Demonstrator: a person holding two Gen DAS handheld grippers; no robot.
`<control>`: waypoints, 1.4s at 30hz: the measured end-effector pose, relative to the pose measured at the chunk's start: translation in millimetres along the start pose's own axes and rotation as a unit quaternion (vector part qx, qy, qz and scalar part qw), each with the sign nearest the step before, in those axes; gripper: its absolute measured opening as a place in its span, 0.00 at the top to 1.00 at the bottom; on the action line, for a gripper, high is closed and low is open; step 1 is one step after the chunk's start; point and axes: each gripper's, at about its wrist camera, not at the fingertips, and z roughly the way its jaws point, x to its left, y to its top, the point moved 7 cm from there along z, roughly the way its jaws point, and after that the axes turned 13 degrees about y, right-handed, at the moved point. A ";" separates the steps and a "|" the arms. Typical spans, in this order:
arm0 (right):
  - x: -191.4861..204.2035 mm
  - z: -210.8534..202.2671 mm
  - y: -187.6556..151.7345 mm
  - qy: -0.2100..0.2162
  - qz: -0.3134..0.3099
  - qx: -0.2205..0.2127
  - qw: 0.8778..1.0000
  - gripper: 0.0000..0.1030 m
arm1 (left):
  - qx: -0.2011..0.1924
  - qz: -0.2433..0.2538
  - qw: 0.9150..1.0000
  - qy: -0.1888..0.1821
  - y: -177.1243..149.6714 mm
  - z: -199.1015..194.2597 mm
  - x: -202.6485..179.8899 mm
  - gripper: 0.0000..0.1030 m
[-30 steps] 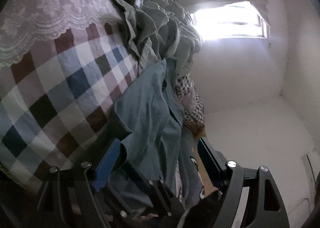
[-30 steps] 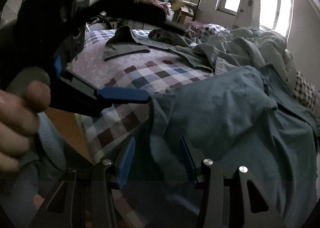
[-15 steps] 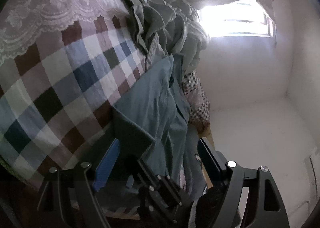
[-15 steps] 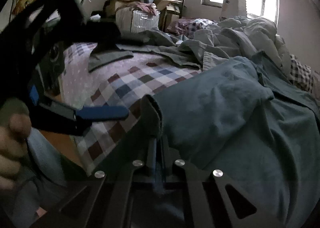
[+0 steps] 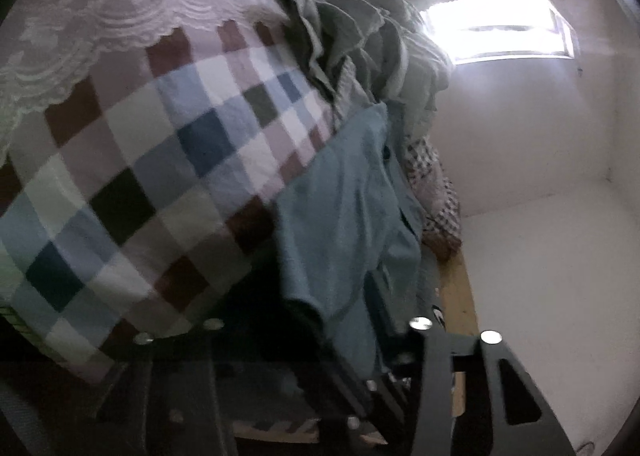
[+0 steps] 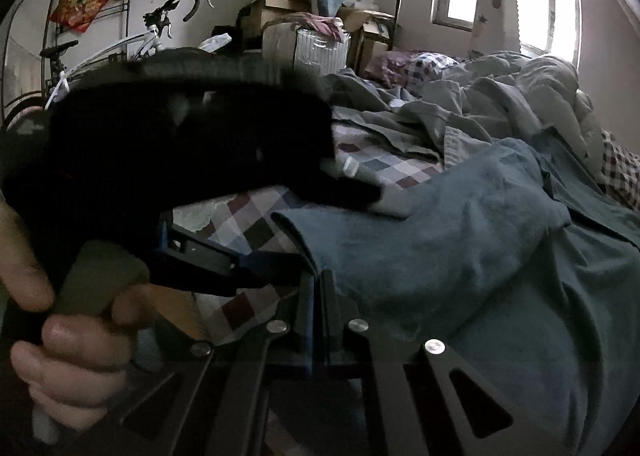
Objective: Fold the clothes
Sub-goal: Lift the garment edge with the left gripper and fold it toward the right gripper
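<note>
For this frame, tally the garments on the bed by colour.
Blue garments: 1, the blue shirt, its edge held by the right gripper
Grey-green garments: 1, the grey-green shirt, spread behind it
Total: 2; the crumpled bedding is not counted.

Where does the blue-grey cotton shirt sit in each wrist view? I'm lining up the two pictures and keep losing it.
Left wrist view: the blue-grey cotton shirt runs from centre down to the bottom, between the left gripper's fingers.
Right wrist view: it fills the right and lower-right, its folded edge pinched in the shut right gripper.
Shared landmark: the checked patchwork bedspread, left of the shirt in both.
</note>
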 end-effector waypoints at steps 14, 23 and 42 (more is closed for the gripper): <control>-8.6 -7.4 0.9 0.005 0.021 -0.002 1.000 0.96 | -0.059 0.023 0.998 0.029 21.0 -25.1 -1.7 0.99; -27.9 -26.1 6.0 0.000 0.049 -0.017 0.999 0.93 | -0.136 0.034 0.990 0.013 91.0 -75.2 -30.3 0.99; -58.4 -45.2 9.6 0.013 0.103 -0.033 0.994 0.84 | -0.267 0.074 0.959 0.066 253.1 -165.5 -67.1 0.99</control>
